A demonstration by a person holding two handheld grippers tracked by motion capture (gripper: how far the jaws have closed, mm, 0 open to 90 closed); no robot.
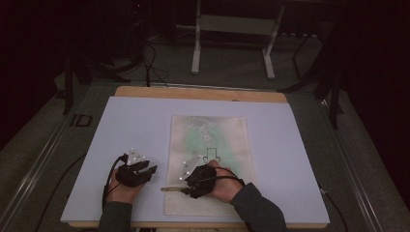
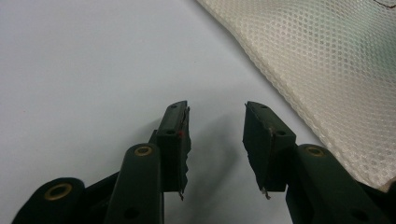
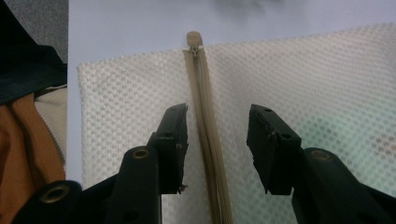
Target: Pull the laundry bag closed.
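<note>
Right gripper view puts the right gripper (image 3: pixel 217 140) open astride the mesh bag's (image 3: pixel 327 84) zipper (image 3: pixel 210 140), its pull (image 3: pixel 194 39) at twelve o'clock, ungrasped; left gripper (image 2: pixel 215 140) open, idle.

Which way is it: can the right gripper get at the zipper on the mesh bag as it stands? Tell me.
Probably yes. The right gripper hovers open over the mesh bag, its jaws straddling the zipper; nothing lies between them and it. The zipper pull sits farther ahead, at the bag's edge.
</note>
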